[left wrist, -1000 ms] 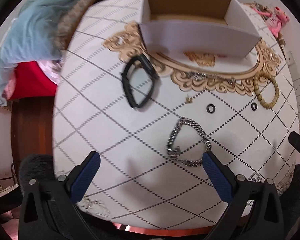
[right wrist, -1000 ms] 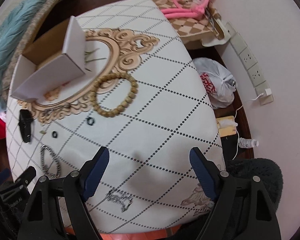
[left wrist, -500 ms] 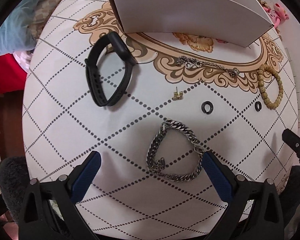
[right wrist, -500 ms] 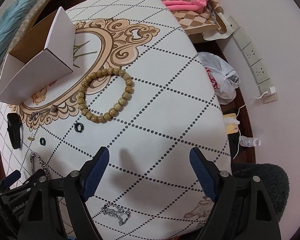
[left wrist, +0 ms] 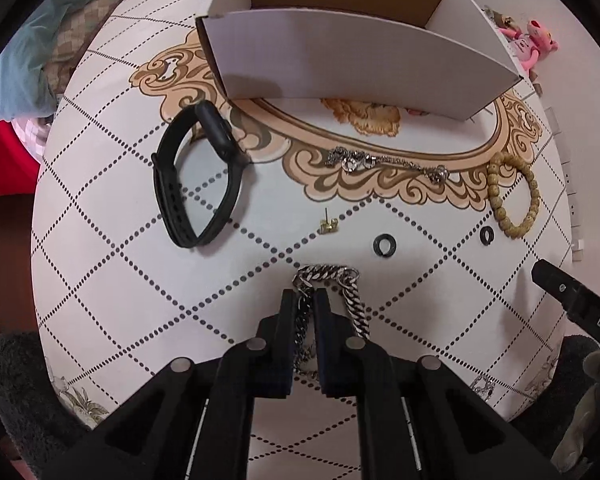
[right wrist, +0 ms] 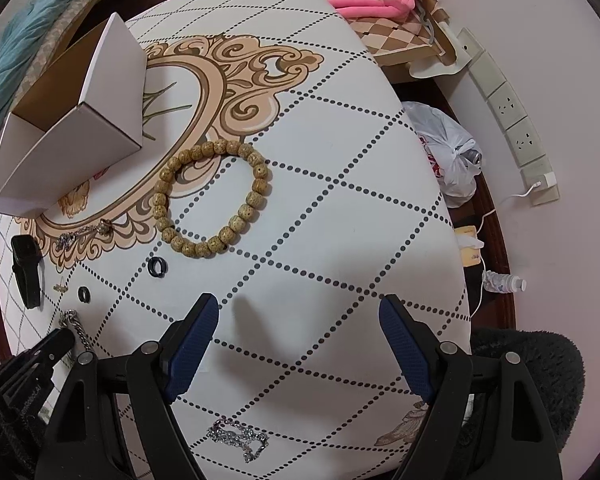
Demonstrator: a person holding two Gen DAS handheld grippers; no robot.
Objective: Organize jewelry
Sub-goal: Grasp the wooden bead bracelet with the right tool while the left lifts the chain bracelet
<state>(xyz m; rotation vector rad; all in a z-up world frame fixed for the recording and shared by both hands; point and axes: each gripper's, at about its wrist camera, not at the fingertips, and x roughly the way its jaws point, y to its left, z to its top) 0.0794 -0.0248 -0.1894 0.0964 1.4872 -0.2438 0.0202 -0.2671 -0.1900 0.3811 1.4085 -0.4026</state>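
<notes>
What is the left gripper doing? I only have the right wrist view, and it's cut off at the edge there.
Observer: The left gripper has its jaws shut on one side of the steel chain bracelet. The other side of the loop runs outside the jaws.
Operator: Is the black band open or looped?
Observer: The black band lies as a closed loop, with its screen end toward the white box.
Operator: Is the ear stud near the jaws?
Observer: No. The gold stud lies apart, beyond the bracelet, between the band and the nearer black ring.
</notes>
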